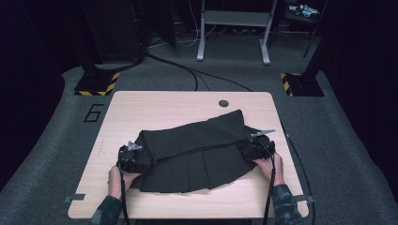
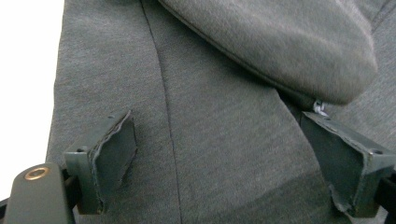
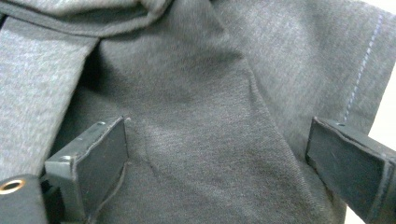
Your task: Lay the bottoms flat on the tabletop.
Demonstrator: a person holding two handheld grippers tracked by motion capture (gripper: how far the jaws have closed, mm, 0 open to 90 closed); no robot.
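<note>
A dark pleated skirt (image 1: 197, 152) lies flat on the near half of a light wooden table (image 1: 141, 105), its upper part folded down over the pleats. The left gripper (image 1: 136, 157) rests at the skirt's left edge, and the right gripper (image 1: 248, 147) at its right edge, each held by a hand (image 1: 117, 180) coming in from the near side. In the left gripper view, the jaws stand wide apart over grey fabric, with nothing pinched between them. In the right gripper view, the jaws are likewise spread wide above the cloth, gripping nothing. A grey carpeted floor (image 1: 338, 131) surrounds the table.
</note>
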